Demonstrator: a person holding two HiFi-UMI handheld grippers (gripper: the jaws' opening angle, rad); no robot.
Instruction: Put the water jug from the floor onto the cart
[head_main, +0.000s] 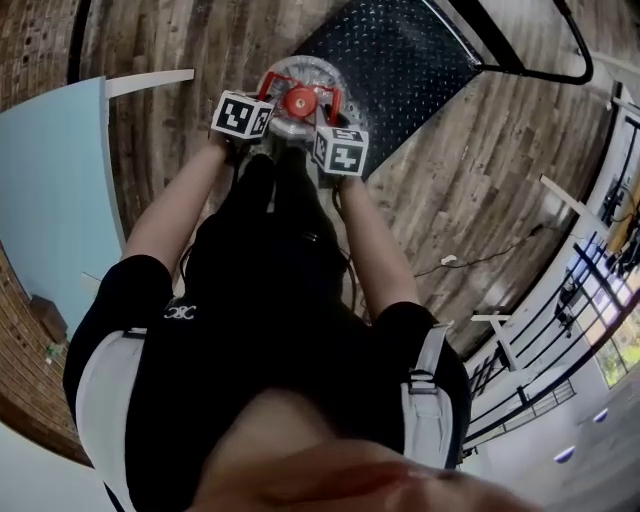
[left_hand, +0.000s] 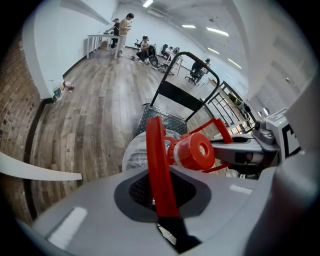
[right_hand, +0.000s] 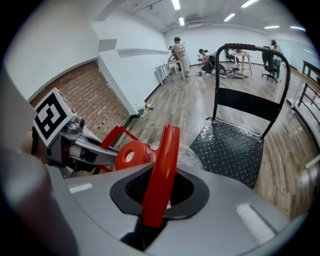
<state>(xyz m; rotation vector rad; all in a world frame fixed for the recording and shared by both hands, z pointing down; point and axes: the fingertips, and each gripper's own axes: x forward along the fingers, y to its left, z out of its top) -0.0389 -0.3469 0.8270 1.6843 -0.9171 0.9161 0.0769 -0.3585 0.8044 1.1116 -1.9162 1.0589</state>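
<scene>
A clear water jug (head_main: 297, 100) with a red cap (left_hand: 195, 150) and red carrying handles stands at the near end of the cart's black diamond-plate deck (head_main: 400, 60). Its base is hidden, so I cannot tell whether it rests on the deck or the floor. My left gripper (head_main: 268, 105) straddles the left handle strap (left_hand: 159, 165), which runs between its jaws with a dark gap beside it. My right gripper (head_main: 318, 120) straddles the other strap (right_hand: 162, 165) in the same way, its jaws wider than the strap. Both point steeply down.
The cart's black push bar (right_hand: 252, 47) rises at its far end. A light blue panel (head_main: 55, 170) stands on my left with a brick wall (right_hand: 95, 95) behind it. A cable (head_main: 480, 262) lies on the wooden floor, and railings (head_main: 560, 330) run along the right. People sit at desks far off.
</scene>
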